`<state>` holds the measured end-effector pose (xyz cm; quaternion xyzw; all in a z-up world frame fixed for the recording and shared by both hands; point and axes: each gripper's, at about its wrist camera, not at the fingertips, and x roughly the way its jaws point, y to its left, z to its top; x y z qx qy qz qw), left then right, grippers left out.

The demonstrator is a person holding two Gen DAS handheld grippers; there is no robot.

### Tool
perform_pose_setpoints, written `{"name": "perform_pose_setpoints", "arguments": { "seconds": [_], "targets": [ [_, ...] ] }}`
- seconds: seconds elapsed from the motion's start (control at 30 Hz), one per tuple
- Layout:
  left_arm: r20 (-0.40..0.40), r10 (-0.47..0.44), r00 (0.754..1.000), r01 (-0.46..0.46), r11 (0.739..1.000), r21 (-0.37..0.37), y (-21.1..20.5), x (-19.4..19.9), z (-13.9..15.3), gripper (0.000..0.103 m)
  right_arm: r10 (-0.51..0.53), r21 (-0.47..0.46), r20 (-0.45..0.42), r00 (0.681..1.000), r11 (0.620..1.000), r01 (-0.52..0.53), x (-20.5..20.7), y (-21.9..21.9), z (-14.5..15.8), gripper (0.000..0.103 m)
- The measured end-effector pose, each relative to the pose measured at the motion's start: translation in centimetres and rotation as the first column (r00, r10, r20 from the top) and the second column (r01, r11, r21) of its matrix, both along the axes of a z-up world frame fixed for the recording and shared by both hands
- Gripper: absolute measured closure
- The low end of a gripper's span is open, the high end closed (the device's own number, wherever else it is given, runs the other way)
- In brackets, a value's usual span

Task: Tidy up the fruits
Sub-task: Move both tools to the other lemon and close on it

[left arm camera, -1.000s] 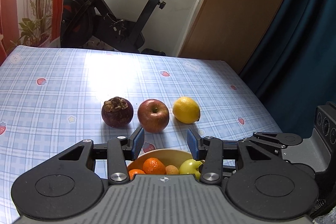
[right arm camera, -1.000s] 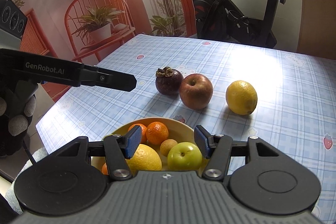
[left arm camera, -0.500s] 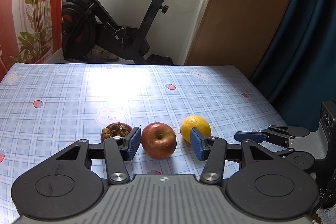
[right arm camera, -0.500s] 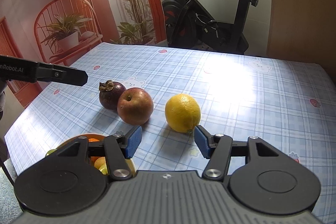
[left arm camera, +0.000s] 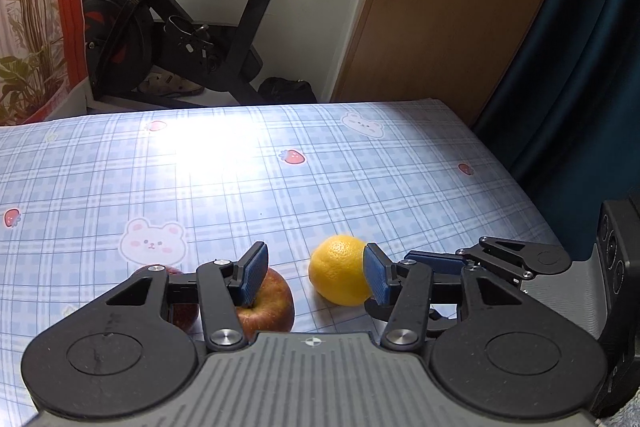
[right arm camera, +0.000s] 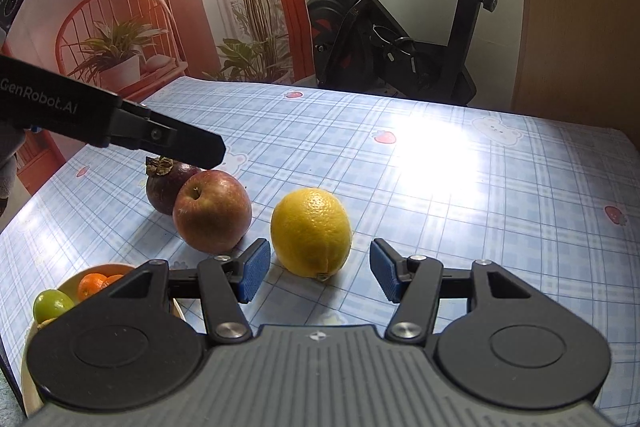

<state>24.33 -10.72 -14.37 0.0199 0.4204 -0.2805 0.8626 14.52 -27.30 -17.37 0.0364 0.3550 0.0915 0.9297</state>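
Observation:
A yellow lemon [right arm camera: 311, 230], a red apple [right arm camera: 212, 211] and a dark purple mangosteen [right arm camera: 168, 183] lie in a row on the checked tablecloth. My right gripper [right arm camera: 316, 277] is open and empty, just short of the lemon. My left gripper [left arm camera: 316, 277] is open and empty above the row, with the apple [left arm camera: 266, 307] under its left finger and the lemon [left arm camera: 340, 271] by its right finger. In the right wrist view the left gripper's finger [right arm camera: 160, 137] hangs over the mangosteen. A yellow bowl [right arm camera: 76, 281] with several small fruits sits at the near left.
The table [left arm camera: 320, 163] ends at the right beside a dark blue curtain [left arm camera: 580, 47]. An exercise bike [left arm camera: 192, 23] and a wooden door stand beyond the far edge. The right gripper [left arm camera: 512, 259] shows at the right of the left wrist view.
Both grippers have moved forward from over the bowl to the row of fruit. The bowl has dropped out of the left wrist view. Both stay open.

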Motion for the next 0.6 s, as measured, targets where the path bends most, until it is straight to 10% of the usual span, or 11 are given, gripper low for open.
{"name": "perform_pose_setpoints", "arguments": {
  "seconds": [0.6],
  "targets": [
    [-0.158,-0.044,0.986,0.043,0.999,-0.009,-3.1,4.1,-3.6,0.048,0.038,0.067,-0.024,0.999,0.997,-0.036,1.7,-0.7,-2.7,0.049]
  ]
}}
